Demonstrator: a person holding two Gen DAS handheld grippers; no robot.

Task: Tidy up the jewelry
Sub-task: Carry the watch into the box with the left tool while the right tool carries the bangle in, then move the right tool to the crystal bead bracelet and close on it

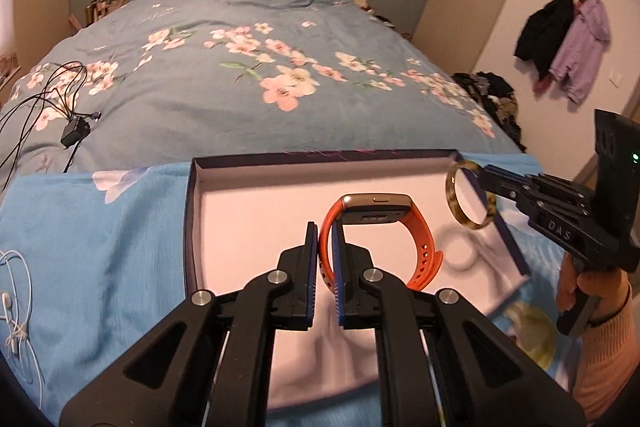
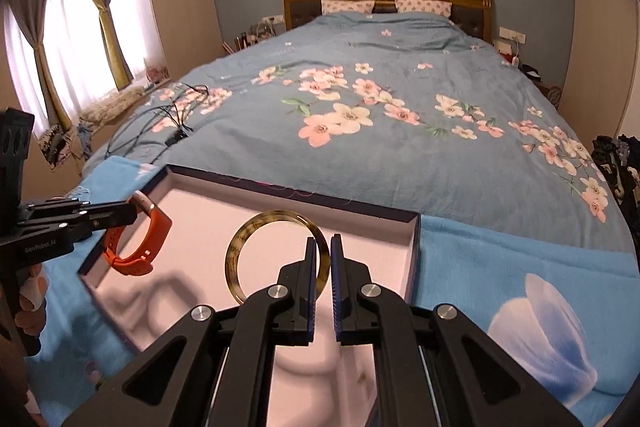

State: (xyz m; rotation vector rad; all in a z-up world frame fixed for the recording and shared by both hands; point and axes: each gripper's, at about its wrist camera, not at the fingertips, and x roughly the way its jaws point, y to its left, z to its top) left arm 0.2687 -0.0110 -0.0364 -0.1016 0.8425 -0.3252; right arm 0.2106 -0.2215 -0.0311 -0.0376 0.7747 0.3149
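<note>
A: Where did we have the two pieces at that moment?

B: Both were in the air over the shallow box (image 1: 192, 227) on the bed (image 1: 240, 107). Our left gripper (image 1: 326, 247) was clenched on the strap of the orange watch (image 1: 416, 227). Our right gripper (image 2: 320, 259) was pinched on the rim of the mottled bangle (image 2: 240, 247). Neither piece touched the box floor; each threw a shadow onto the pale lining beneath it.

A: And how did they sit against the box?

B: The watch hung over the box's left half, close to its left wall in the right wrist view. Its face was up and away from the fingers, and its loop opened sideways. The bangle hung over the box's right part. In the left wrist view it appeared almost over the right wall; from the right wrist it looked well inside the box, so we could not tell exactly.

A: So what did the coming move turn on?

B: We judged it was the drop straight down. Each piece lay directly beyond its own fingers, with the box floor below and a little ahead. The bangle stood nearly upright in the grip, so it seemed likely to roll or tip once let go. The watch looked likely to fall onto its side.
</note>
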